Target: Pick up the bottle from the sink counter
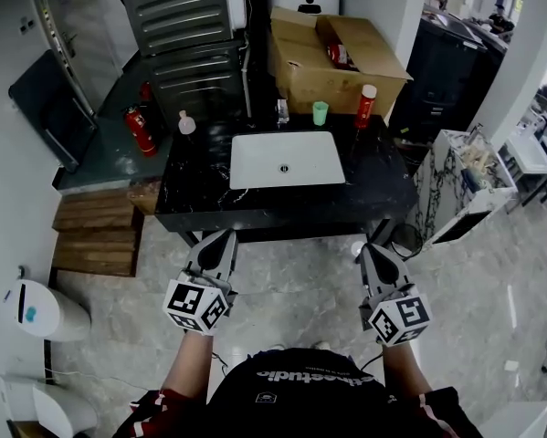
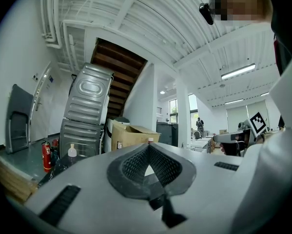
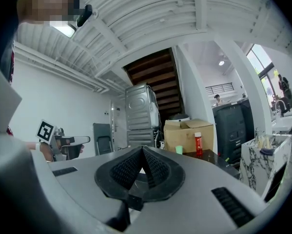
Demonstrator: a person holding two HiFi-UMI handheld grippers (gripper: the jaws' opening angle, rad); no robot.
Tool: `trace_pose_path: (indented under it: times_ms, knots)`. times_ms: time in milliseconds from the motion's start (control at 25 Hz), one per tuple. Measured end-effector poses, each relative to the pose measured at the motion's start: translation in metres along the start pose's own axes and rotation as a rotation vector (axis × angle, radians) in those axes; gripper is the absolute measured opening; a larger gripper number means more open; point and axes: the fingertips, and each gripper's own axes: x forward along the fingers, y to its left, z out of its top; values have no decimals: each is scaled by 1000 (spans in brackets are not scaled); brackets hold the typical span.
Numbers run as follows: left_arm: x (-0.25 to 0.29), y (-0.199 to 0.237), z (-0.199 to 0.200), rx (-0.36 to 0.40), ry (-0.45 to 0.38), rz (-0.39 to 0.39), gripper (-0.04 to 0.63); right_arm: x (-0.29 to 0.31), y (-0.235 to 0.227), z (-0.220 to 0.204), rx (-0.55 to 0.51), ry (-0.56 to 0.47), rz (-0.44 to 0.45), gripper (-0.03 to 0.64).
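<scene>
bottle (image 1: 366, 105): red, white cap, upright at 1 o'clock on black sink counter (image 1: 200, 185) | green cup (image 1: 320, 112): at its 9 | small clear bottle (image 1: 187, 123), perhaps soap: counter's 10 | left gripper (image 1: 225, 234), right gripper (image 1: 369, 248): 6 o'clock, short of the counter, fingers together, nothing between

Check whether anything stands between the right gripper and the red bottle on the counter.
Nothing visible does: only bare counter lies between the right gripper and the red bottle at the back right. The green cup stands apart, to its left.
</scene>
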Motion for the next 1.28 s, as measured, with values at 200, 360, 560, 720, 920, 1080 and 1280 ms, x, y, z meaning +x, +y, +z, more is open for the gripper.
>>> trace_pose_path:
  times_ms: [200, 360, 560, 720, 920, 1080, 1280]
  knots:
    - [-12, 19, -6, 7, 9, 9, 14, 6, 14, -8, 3, 1, -7, 38]
    - [-14, 38, -8, -12, 4, 35, 14, 16, 19, -13, 1, 13, 1, 38]
    - [0, 67, -14, -6, 10, 69, 14, 49, 17, -17, 4, 18, 36, 38]
    - [33, 92, -19, -5, 8, 101, 14, 96, -5, -21, 11, 9, 66, 38]
    - [110, 114, -21, -32, 6, 75, 14, 173, -49, -15, 19, -6, 112, 38]
    - [183, 125, -12, 6, -1, 59, 14, 240, -93, -8, 43, -5, 150, 38]
    - [255, 147, -7, 28, 0, 119, 14, 304, -134, 8, 27, -1, 198, 38]
